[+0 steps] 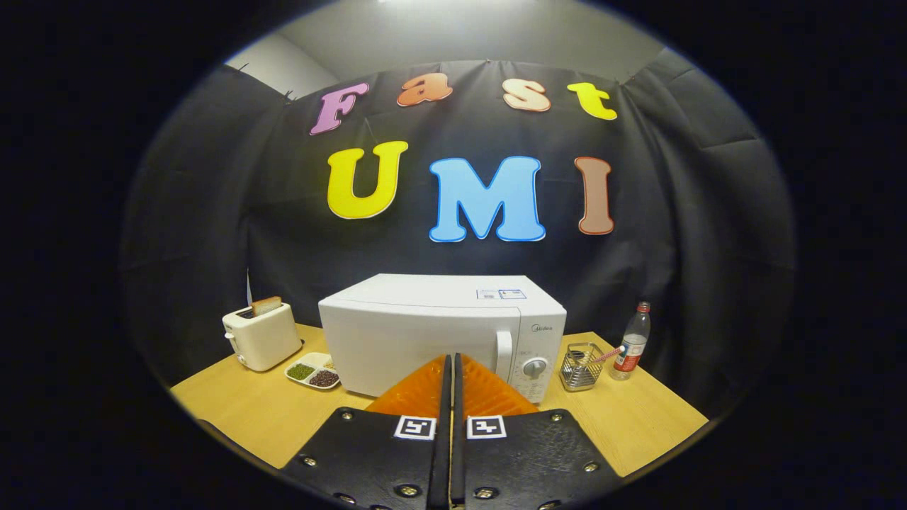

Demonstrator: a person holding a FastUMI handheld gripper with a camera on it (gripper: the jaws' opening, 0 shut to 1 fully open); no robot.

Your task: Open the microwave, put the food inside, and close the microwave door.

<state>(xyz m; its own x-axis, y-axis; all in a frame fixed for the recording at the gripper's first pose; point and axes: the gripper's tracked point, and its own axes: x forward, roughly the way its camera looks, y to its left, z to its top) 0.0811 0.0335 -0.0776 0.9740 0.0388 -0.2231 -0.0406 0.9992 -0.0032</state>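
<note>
The microwave (439, 333) sits shut at the middle of the wooden table (241, 411), just beyond the gripper (449, 368), whose fingers are pressed together on nothing. It looks heavy and rigid, so I'd expect it to stay put; the upright handle (504, 354) beside the dials is the place to hook. The food looks to be the divided dish (313, 371), light and spillable, near left by the toaster (261, 334). A wire basket (581, 366) and bottle (632, 341) stand right
</note>
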